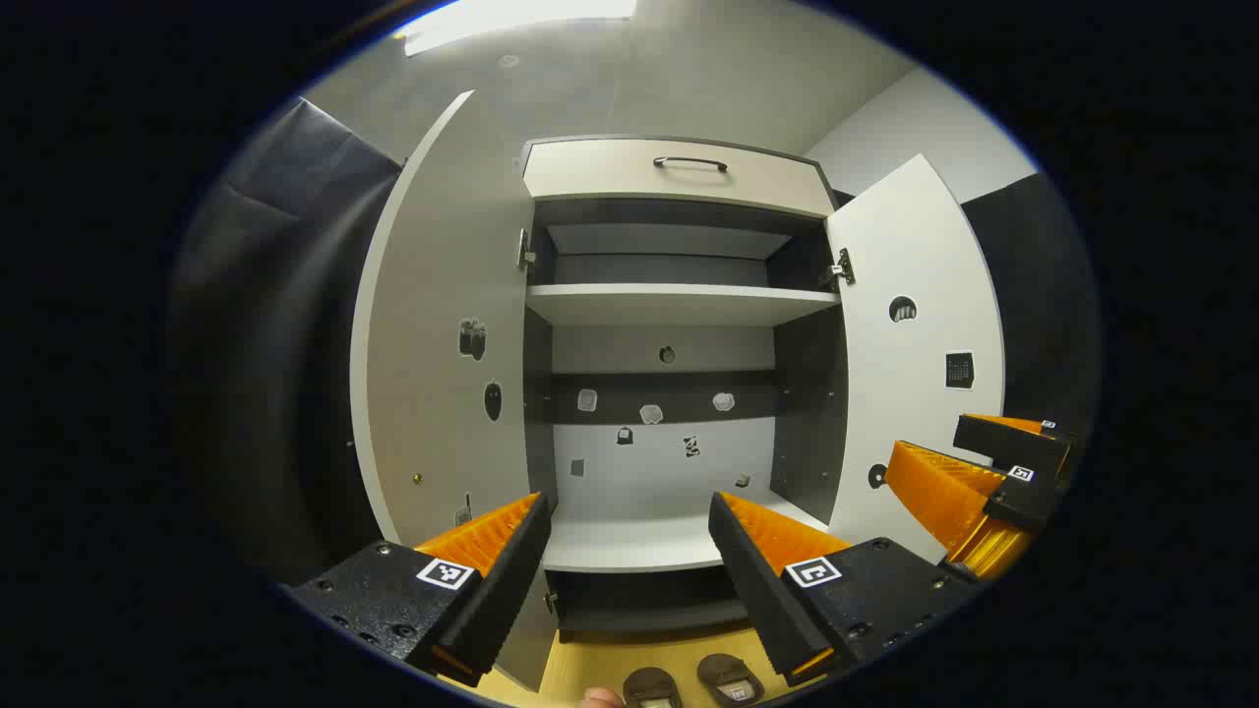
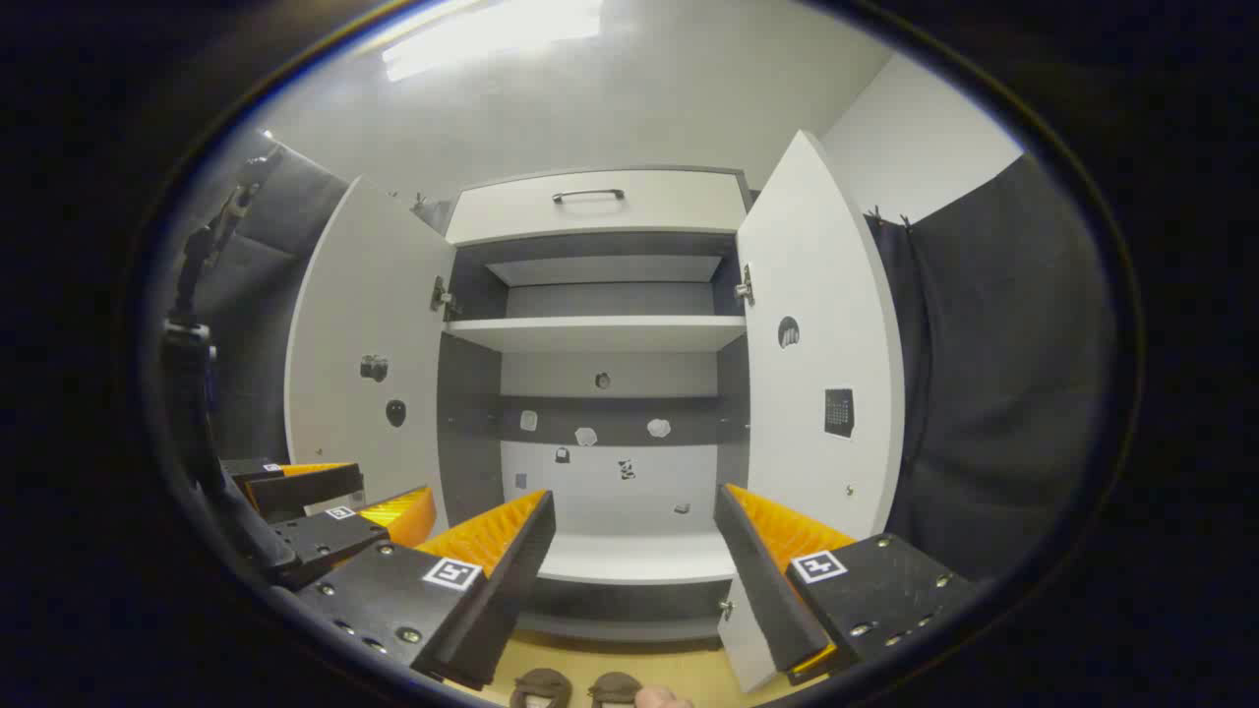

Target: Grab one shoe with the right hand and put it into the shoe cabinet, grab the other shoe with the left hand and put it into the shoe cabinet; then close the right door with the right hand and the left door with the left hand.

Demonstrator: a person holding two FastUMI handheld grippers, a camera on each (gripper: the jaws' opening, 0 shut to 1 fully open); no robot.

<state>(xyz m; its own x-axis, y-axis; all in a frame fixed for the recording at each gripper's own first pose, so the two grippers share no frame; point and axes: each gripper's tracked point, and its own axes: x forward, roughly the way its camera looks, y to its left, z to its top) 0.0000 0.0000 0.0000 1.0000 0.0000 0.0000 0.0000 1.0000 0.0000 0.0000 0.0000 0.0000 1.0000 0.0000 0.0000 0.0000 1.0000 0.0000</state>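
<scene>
In the left gripper view, the shoe cabinet fills the centre with both doors swung wide and its shelves bare; the two shoes sit on the floor at the bottom edge, so nothing is done yet. The left gripper is level, fingers spread and empty. The right gripper shows at lower right.

In the right gripper view, the right gripper also faces the cabinet, fingers apart, holding nothing, with the shoes at bottom centre.

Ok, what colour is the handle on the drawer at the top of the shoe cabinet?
Dark, nearly black, curved bar handle on the pale drawer front; clearest in the left gripper view.
</scene>
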